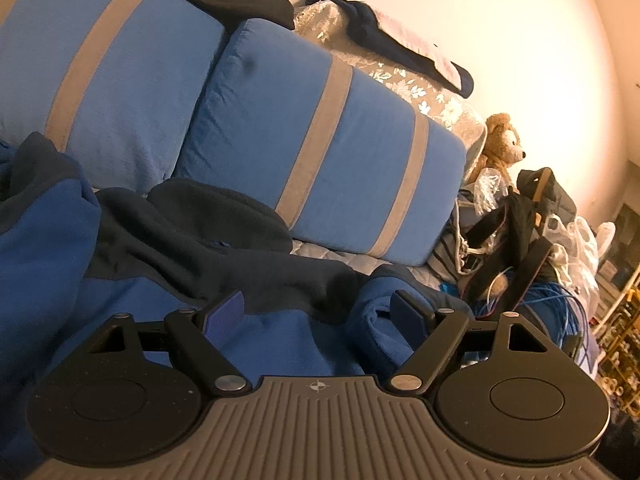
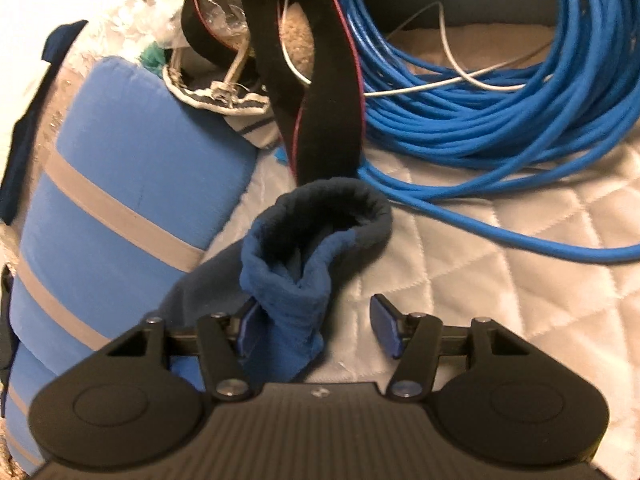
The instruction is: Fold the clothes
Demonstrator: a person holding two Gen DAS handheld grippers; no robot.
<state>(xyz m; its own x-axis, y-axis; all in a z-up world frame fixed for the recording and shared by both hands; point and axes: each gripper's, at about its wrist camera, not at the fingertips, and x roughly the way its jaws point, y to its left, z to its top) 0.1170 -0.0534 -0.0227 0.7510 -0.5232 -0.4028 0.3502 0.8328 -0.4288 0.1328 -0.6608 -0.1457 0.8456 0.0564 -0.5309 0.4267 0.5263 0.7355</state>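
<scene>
A blue sweatshirt [image 1: 52, 248] with navy panels lies crumpled on the bed, filling the lower left of the left wrist view. My left gripper [image 1: 316, 314] hovers over it, jaws wide apart, and a bunched blue fold rests against the right fingertip [image 1: 408, 312]. In the right wrist view the sweatshirt's sleeve [image 2: 296, 280] stands up bunched, its navy cuff [image 2: 340, 200] gaping away from me. My right gripper [image 2: 318, 326] straddles the sleeve. The left pad [image 2: 250, 328] touches the cloth, while the right pad [image 2: 386, 326] stands apart from it over the quilt.
Two blue cushions with grey stripes [image 1: 320, 140] lean behind the sweatshirt; one cushion [image 2: 120, 200] lies left of the sleeve. A coil of blue cable [image 2: 500, 100] and a black strap [image 2: 328, 120] lie just beyond the cuff. A teddy bear [image 1: 502, 140] and bags [image 1: 520, 220] crowd the right. White quilted cover [image 2: 500, 280] spreads right.
</scene>
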